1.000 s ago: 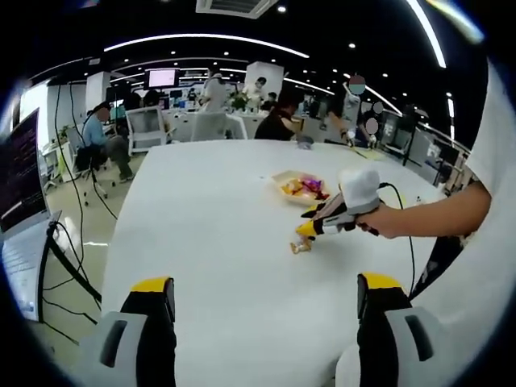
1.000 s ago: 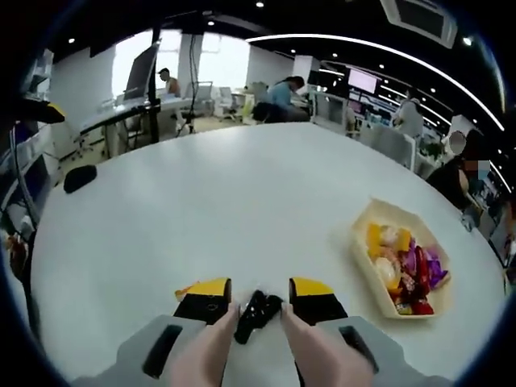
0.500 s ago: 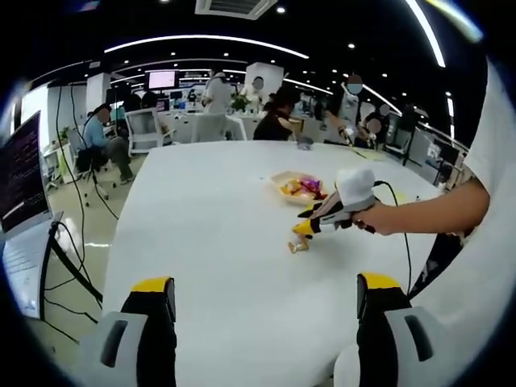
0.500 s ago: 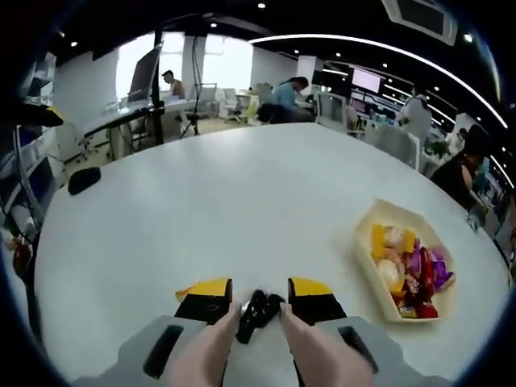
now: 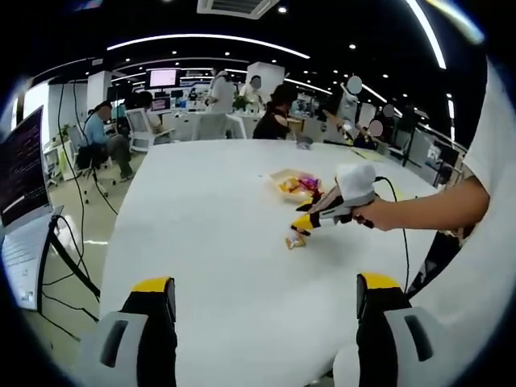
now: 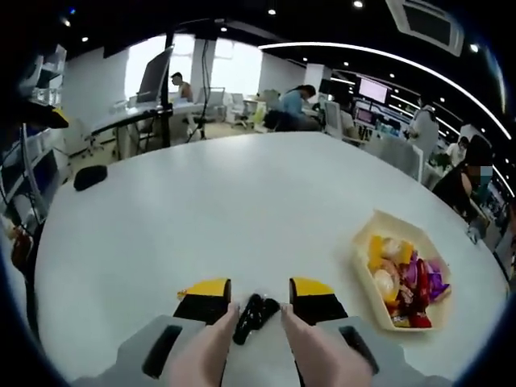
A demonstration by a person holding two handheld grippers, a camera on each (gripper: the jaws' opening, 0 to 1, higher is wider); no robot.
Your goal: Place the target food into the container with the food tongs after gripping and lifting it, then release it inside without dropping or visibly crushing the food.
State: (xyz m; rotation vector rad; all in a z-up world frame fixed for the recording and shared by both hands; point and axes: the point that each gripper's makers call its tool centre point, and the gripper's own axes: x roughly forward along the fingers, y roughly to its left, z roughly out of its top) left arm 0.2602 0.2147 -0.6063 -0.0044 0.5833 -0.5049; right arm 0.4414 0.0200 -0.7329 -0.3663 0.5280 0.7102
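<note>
Where office desks (image 6: 137,121) ring it, white round table (image 6: 201,201), food container (image 6: 399,270).

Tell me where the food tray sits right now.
The tray lies on the white table, at the right of the right gripper view, ahead and right of the right gripper. In the left gripper view it lies just beyond that gripper.

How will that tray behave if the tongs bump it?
The tray looks thin and light, so it would probably slide on the smooth table if the tongs nudge it. Its low walls and wide base suggest it won't tip, though heaped food might spill.
</note>
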